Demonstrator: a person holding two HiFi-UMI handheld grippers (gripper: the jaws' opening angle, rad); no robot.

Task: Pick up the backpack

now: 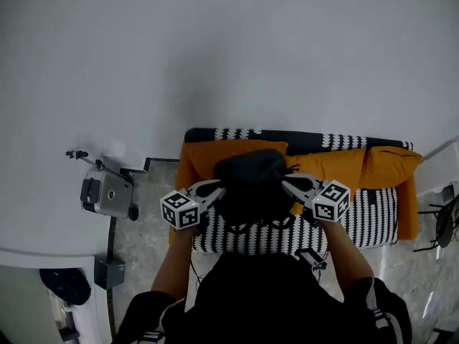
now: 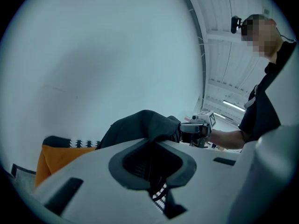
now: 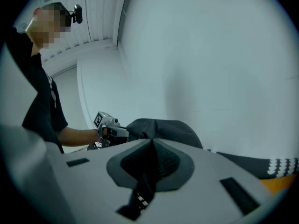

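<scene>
Black backpack [image 1: 251, 185] up between the two grippers, right over the sofa [image 1: 373, 221]. Top of the backpack bunched up and round, close to the big white wall [image 1: 215, 49]. Touching the seat or not: hard to tell from above.

On the backpack's left side, the left gripper [image 1: 215, 190]. Fingers [image 2: 128, 160] squeezed almost together, with dark backpack cloth pinched tight between them. Marker cube on the near end, by the person's arm.

On the backpack's right side, straight across, the right gripper [image 1: 288, 184]. Same thing here: fingers [image 3: 170, 160] almost closed, with dark cloth of the backpack caught between them. Both grippers at about the same height, both pointing in at the backpack and tipped a little down. Each gripper in plain sight from the other one's view, clamped on the far side of the backpack.

Sofa cover black and white in stripes. Orange cushions [image 1: 387, 165] along the back, some just behind the backpack.

On the floor [image 1: 143, 242] to the left of the sofa, a silver box on a stand [image 1: 107, 194]. Near it, lower down, a small grey box [image 1: 109, 272].

At the bottom of the head view, the person's two bare forearms and a black top with white stripes on the sleeves.
</scene>
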